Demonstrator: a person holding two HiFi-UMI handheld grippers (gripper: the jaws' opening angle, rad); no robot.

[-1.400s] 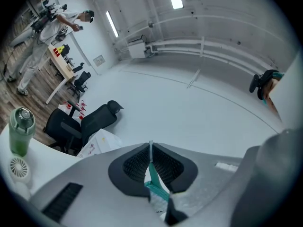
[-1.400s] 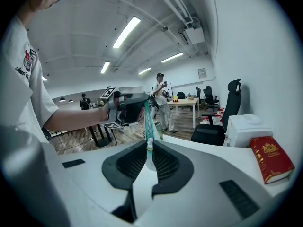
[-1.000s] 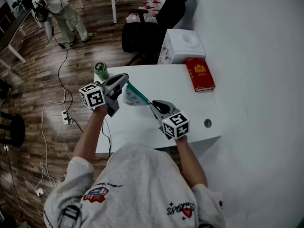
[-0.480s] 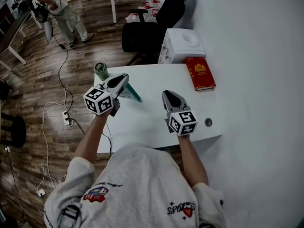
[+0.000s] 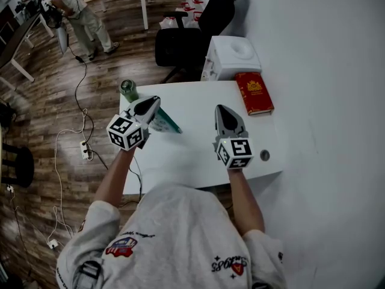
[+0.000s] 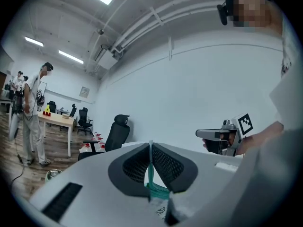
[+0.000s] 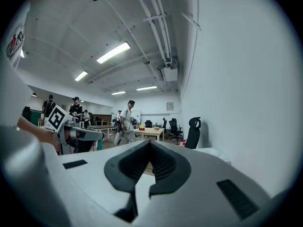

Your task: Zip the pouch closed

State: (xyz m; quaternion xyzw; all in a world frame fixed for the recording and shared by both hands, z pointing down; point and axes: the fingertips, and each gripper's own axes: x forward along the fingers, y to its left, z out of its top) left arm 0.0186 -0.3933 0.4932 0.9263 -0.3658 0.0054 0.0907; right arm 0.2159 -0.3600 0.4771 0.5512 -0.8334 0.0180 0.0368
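The teal-edged pouch [image 5: 165, 121] is being pinched edge-on between the jaws of the left gripper [image 6: 150, 151] and is being held over the far left part of the white counter [image 5: 186, 155]. The jaws of the right gripper [image 7: 150, 148], just closed on nothing, are being held together well apart from the pouch. The zipping stroke is being judged as finished or broken off; closure cannot be confirmed. A check of the zip line is being called for, then a fresh pinch on the slider or a gentle set-down.
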